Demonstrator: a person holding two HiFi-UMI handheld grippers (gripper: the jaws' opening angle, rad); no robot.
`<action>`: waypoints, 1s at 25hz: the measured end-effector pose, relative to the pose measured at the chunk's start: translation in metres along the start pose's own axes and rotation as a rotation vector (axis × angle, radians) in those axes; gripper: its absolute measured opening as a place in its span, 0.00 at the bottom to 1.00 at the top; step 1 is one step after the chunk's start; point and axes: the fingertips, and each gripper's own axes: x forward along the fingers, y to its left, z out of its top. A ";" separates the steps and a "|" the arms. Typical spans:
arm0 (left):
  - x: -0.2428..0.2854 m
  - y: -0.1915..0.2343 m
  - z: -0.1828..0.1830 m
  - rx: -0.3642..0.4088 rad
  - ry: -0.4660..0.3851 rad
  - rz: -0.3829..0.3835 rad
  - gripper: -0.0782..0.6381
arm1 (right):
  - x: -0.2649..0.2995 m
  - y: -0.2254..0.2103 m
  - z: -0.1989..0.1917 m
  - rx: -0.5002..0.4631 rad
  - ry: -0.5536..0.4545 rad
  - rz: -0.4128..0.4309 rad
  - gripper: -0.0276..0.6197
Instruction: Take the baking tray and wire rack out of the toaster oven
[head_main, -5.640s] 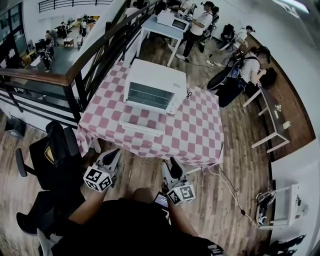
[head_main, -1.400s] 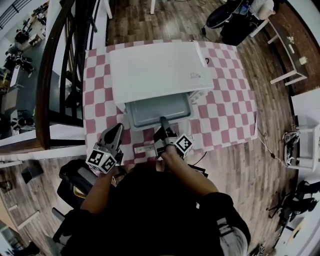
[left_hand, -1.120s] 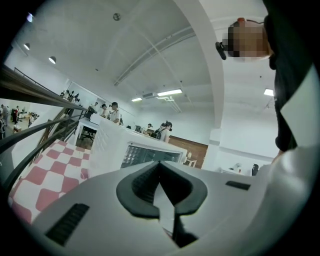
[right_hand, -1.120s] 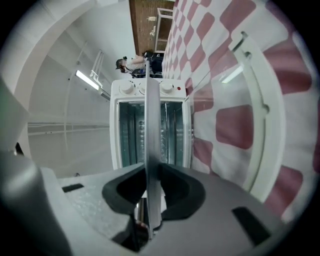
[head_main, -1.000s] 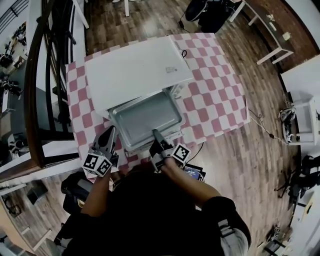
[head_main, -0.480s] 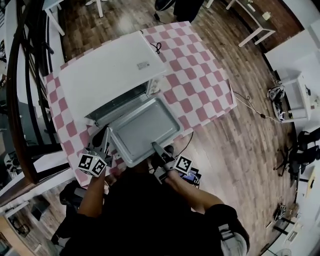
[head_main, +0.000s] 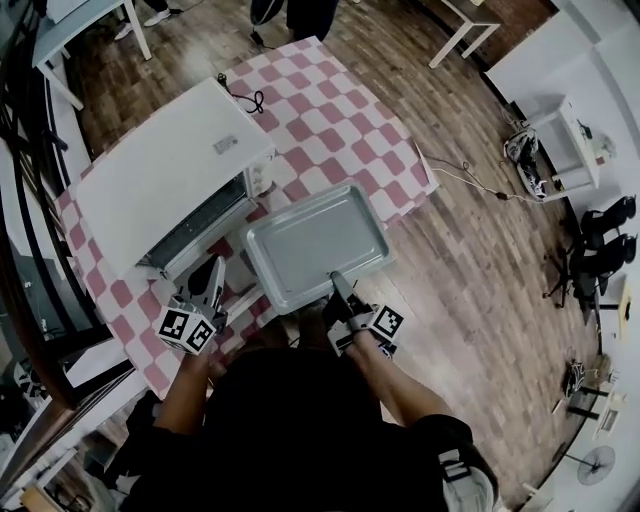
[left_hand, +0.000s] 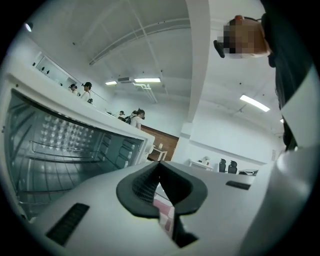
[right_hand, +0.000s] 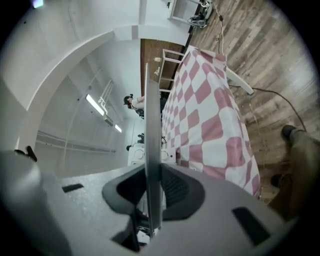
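Note:
In the head view the grey baking tray (head_main: 315, 243) hangs clear of the white toaster oven (head_main: 165, 170), out over the table's near corner. My right gripper (head_main: 338, 283) is shut on the middle of its near rim. The right gripper view shows that rim edge-on as a thin upright plate (right_hand: 152, 150) pinched between the pads. My left gripper (head_main: 215, 272) floats just in front of the oven's open mouth, shut with nothing in it. In the left gripper view the wire rack (left_hand: 55, 152) still lies inside the oven cavity, left of the gripper (left_hand: 159, 170).
The oven stands on a table with a red-and-white checked cloth (head_main: 340, 110), its power cable (head_main: 240, 95) trailing behind. Wood floor lies to the right, with white furniture (head_main: 560, 120) further off. A dark railing runs along the left edge.
The tray has slid fully out of the oven and swung to the right, away from the opening, in my right gripper. My left gripper stayed shut near the oven's front.

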 end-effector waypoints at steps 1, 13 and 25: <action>0.008 -0.005 -0.003 0.003 0.003 -0.016 0.10 | -0.002 -0.001 0.013 0.002 -0.022 0.006 0.16; 0.084 -0.049 0.007 0.011 0.004 -0.046 0.10 | 0.032 -0.006 0.146 -0.002 -0.085 0.050 0.16; 0.127 -0.044 0.024 0.025 -0.033 0.174 0.10 | 0.169 -0.007 0.239 0.008 0.044 0.070 0.16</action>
